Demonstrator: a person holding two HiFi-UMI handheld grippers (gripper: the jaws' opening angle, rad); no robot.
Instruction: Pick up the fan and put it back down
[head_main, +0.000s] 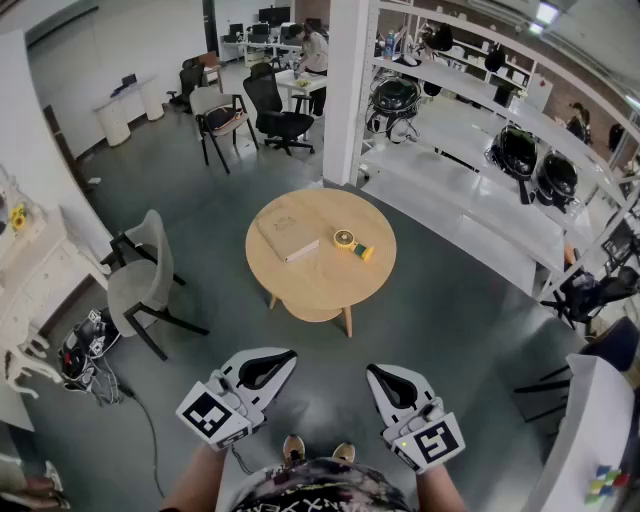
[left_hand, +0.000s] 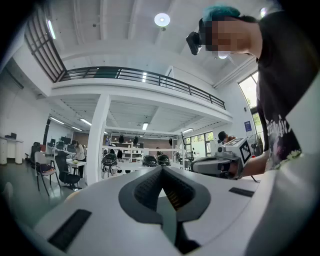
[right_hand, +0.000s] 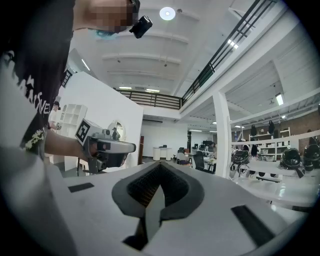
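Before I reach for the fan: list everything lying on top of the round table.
The round wooden table carries two things: a small yellow fan, right of centre, and a flat tan book or box left of it, not touching. Anything beneath that flat item is covered.

The fan (head_main: 351, 243) on the table (head_main: 320, 292), at twelve o'clock, is too small to show its blades. The flat tan thing (head_main: 286, 238) at its nine o'clock: book or box, unclear. The forearms (head_main: 188, 487) run off at six o'clock.
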